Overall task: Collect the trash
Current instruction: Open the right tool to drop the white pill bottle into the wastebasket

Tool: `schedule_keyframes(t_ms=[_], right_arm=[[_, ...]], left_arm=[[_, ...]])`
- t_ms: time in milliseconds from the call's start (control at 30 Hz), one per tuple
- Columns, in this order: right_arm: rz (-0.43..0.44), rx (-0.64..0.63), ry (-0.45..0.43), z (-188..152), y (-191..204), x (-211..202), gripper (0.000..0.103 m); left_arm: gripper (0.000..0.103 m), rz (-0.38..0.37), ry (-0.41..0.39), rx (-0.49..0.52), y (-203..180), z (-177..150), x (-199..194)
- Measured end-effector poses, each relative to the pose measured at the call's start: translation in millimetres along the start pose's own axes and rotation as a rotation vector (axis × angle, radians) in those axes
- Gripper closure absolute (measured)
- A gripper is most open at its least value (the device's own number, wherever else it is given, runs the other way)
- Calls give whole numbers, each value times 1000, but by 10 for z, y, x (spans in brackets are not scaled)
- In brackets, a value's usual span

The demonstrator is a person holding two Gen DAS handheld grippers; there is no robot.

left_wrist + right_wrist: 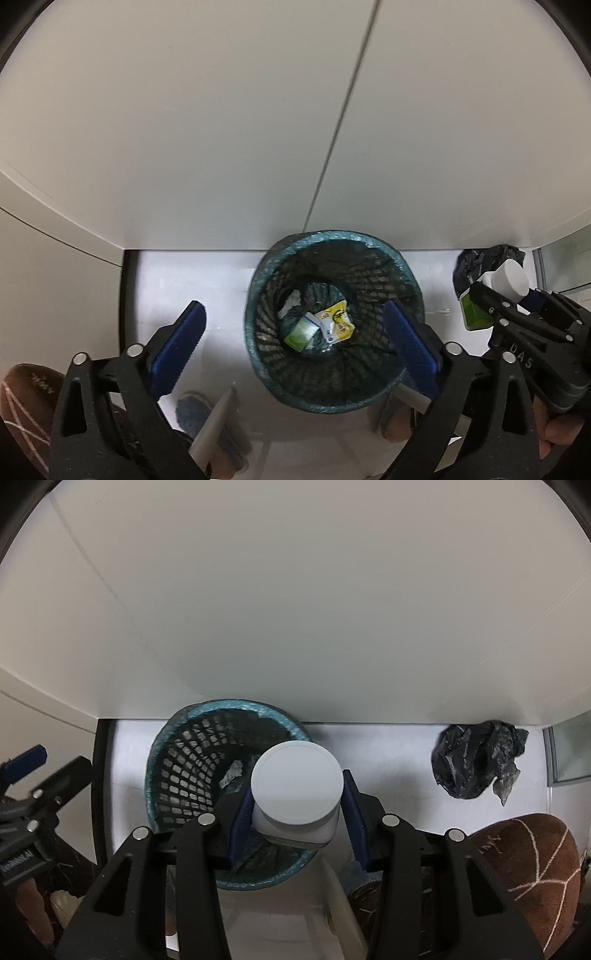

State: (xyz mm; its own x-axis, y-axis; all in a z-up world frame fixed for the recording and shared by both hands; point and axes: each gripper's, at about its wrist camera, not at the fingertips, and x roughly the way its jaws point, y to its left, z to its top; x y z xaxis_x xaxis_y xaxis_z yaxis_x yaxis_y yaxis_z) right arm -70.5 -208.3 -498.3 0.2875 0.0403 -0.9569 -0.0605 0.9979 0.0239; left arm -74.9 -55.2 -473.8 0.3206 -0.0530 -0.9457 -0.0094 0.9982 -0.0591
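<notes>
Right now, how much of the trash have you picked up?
Some is done: wrappers already lie inside the bin, and the left gripper hangs open above it. In hand: the right gripper clamps a white-lidded jar over the bin. Left: the crumpled black bag on the floor.

Your left tongs point steeply downward, jaws spread to their widest, blue pads well apart with nothing gripped between them. Your right tongs also point steeply down, jaws partly closed, both pads pressing the sides of a white-capped jar. Your right hand shows at the handle.
</notes>
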Motion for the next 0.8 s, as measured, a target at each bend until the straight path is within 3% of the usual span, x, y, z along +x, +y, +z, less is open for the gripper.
schedule_keyframes(t_ms=[600, 800], right_arm=[[44, -120, 50, 9, 614, 160, 60], [38, -126, 32, 29, 593, 62, 38]], left_arm=[[6, 67, 50, -22, 464, -69, -26], [6, 70, 49, -27, 511, -88, -57]])
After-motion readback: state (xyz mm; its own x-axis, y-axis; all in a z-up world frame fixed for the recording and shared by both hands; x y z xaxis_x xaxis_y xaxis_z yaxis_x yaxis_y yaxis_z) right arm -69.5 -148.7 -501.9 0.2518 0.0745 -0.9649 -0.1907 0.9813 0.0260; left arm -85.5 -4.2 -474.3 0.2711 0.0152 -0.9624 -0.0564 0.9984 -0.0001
